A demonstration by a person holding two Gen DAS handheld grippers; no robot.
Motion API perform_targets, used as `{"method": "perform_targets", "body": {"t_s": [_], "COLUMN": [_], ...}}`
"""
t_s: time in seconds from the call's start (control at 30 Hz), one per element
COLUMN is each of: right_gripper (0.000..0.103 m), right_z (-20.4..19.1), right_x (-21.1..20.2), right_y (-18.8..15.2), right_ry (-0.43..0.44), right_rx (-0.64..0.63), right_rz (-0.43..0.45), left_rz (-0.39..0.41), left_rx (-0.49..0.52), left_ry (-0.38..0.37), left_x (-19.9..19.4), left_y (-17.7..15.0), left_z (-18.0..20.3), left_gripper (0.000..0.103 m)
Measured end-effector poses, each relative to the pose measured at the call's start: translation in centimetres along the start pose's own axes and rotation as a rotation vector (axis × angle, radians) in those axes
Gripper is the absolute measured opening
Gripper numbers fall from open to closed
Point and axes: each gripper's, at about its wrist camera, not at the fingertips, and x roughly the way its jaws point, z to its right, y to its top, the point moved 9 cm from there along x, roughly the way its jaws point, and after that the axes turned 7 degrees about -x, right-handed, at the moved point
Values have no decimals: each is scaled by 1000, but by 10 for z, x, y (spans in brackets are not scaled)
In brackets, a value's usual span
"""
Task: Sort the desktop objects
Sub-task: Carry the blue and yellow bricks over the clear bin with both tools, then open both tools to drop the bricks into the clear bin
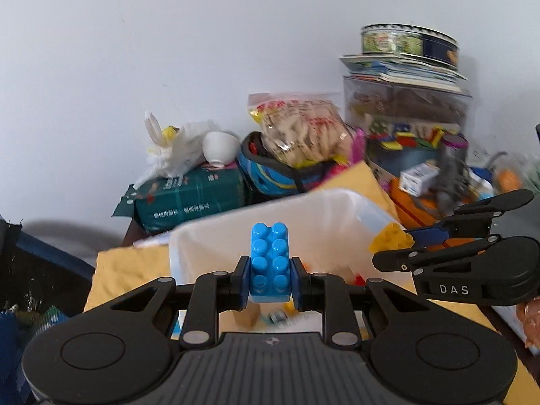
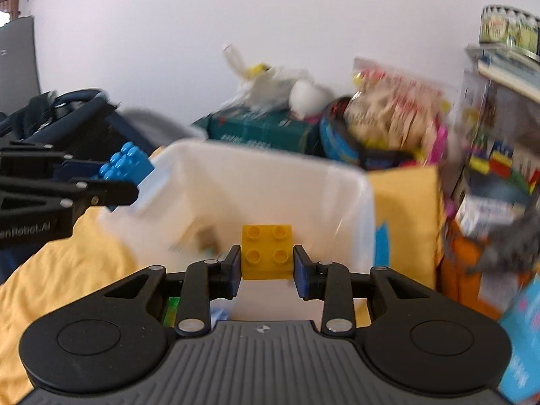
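Several cluttered things line the far wall in the left wrist view: a green box [image 1: 189, 199], a snack bag [image 1: 303, 131] and a stacked clear case [image 1: 405, 108], behind a white bin [image 1: 216, 236] on yellow cloth [image 1: 131, 270]; the left gripper [image 1: 269, 280], nearly closed, clamps a blue brick [image 1: 270, 263] over the bin's near side. From the right wrist view, the same bin [image 2: 270, 182] sits ahead with the clutter far right, and the right gripper [image 2: 266, 266], narrowly parted, pinches a yellow brick [image 2: 266, 253] above the bin.

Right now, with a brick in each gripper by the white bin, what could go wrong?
1. The left gripper clamps only the lower end of the blue brick; most of it sticks out, so it might pivot or slip.
2. The right gripper and its yellow brick sit close beside the left one over the bin; they could bump on release.
3. Clutter crowds the bin's far rim, so a brick dropped long may land in it.
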Motion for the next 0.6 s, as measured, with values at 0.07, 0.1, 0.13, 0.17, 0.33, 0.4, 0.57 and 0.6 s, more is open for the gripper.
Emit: {"method": "perform_targets", "body": {"t_s": [0.07,0.1,0.13,0.17,0.33,0.4,0.57,0.6], "right_gripper": [35,35,36,43,47,47,46,44], "right_z": [4,7,10,14,18,23,23,21], "right_x": [13,20,28,33,25,11,-9,-9], "right_y": [11,15,17,14,-1,-10,-46,-53], "right_ry": [-1,-3,-14,-32,-23,-28,-10,-18], "right_rx": [20,46,69,74,101,115,143,113], "right_rz": [-10,-11,-18,-35,-28,-11,-31,-46], "left_rz": [-28,-58,-98,-118,-57,-38,-106,-134], "left_rx": [1,5,5,2,-4,-24,-76,-80], "left_ry": [0,-3,-11,-5,1,-24,-113,-117], "left_x": [19,30,40,47,28,12,-8,-6], "left_y": [7,7,4,0,-9,-16,-67,-79], "left_z": [-3,-4,-5,-7,-3,4,32,37], "left_gripper": [27,27,28,28,34,34,35,35]}}
